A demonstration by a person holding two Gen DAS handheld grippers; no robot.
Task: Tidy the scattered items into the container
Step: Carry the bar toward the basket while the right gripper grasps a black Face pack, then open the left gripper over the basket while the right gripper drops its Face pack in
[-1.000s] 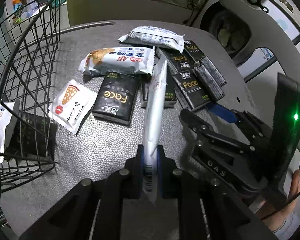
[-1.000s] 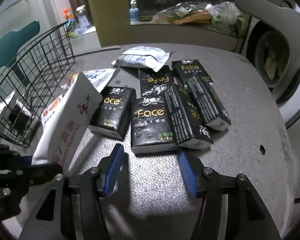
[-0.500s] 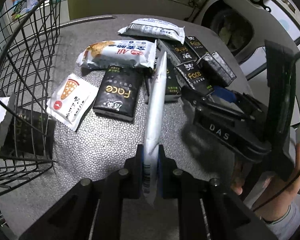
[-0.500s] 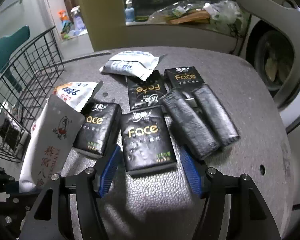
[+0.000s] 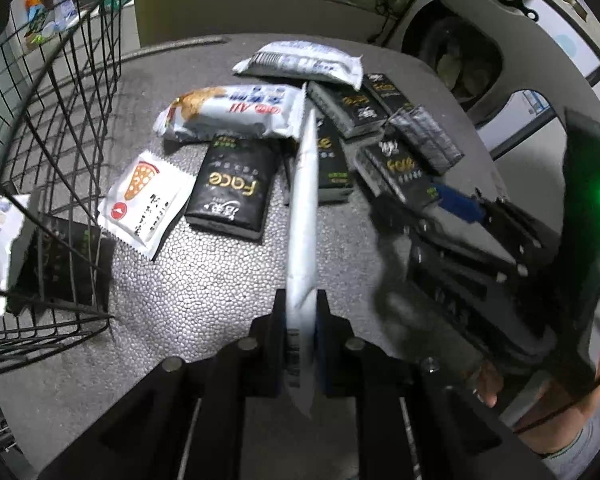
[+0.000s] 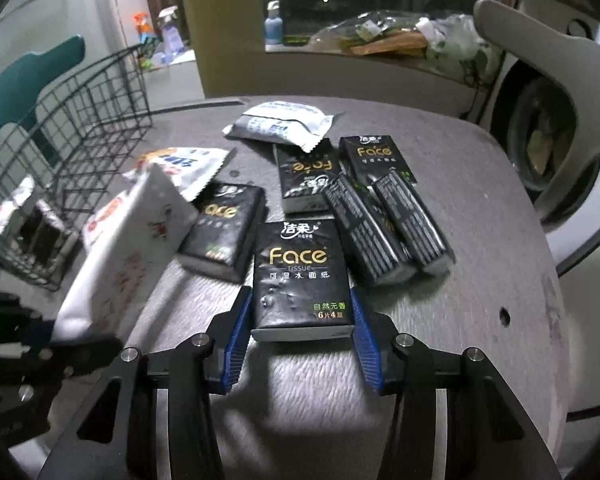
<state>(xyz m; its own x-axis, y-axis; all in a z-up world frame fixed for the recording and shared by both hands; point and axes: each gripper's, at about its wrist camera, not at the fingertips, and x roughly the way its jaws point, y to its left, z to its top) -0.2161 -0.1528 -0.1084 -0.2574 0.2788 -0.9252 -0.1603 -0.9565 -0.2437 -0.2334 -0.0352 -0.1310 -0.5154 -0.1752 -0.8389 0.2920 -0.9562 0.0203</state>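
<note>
right gripper now closing round a Face tissue pack — earlier jaws empty, wider

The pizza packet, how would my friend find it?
Start at the wire basket on the grey table. Just outside it lies a small white packet, beside a black Face tissue pack. It alone shows an orange pizza slice.

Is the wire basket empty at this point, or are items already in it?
Not empty. Through the wire basket bars, the left wrist view shows a black tissue pack and a white packet lying inside.
</note>
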